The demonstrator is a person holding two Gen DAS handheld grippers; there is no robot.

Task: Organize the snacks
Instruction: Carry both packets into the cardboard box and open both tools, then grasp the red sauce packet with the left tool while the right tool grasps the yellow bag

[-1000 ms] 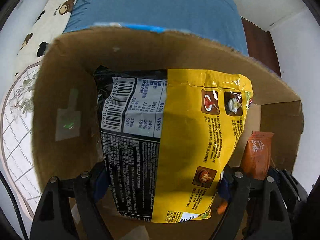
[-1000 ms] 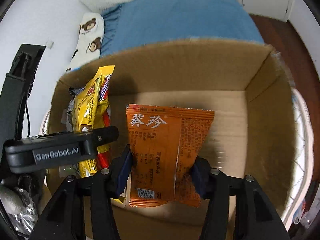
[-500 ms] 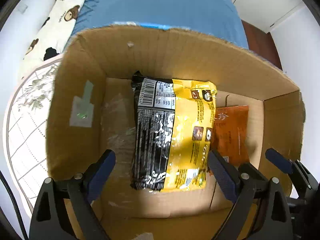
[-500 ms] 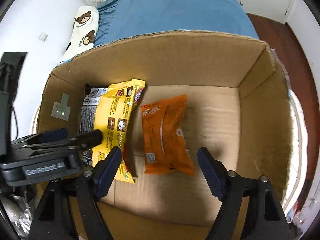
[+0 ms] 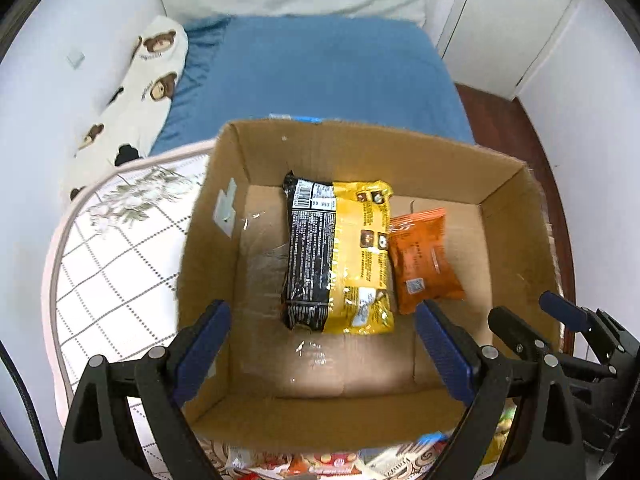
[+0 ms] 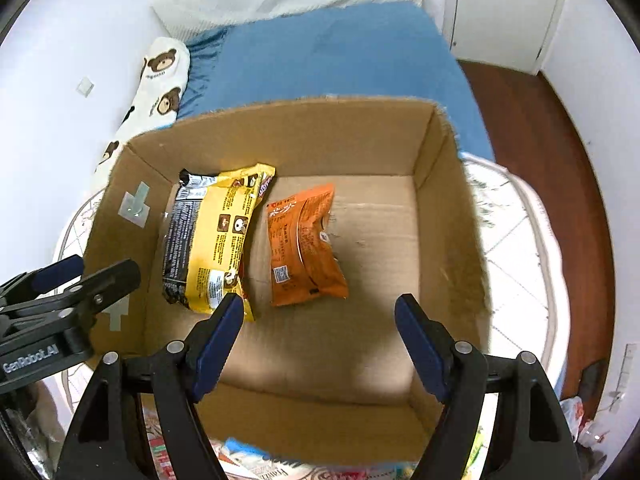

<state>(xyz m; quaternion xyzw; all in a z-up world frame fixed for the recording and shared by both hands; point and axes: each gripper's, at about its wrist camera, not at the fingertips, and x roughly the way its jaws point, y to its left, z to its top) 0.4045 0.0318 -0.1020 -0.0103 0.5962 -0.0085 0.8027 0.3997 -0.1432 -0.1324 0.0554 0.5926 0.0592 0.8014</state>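
A yellow packet (image 5: 352,264) and an orange packet (image 5: 424,256) lie side by side, touching, on the floor of an open box (image 5: 360,148). Above its near edge, the left tool (image 5: 320,344) and right tool (image 6: 320,332) hover released, jaws spread, nothing between them. A blue bed (image 5: 320,72) lies beyond.

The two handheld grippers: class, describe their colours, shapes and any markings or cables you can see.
The left gripper and the right gripper both have black angular frames with silver rivets and long blue ribbed finger pads. White lettering reading GenRobot.AI marks the left gripper's side in the right wrist view. A thin black cable runs beside the left one.
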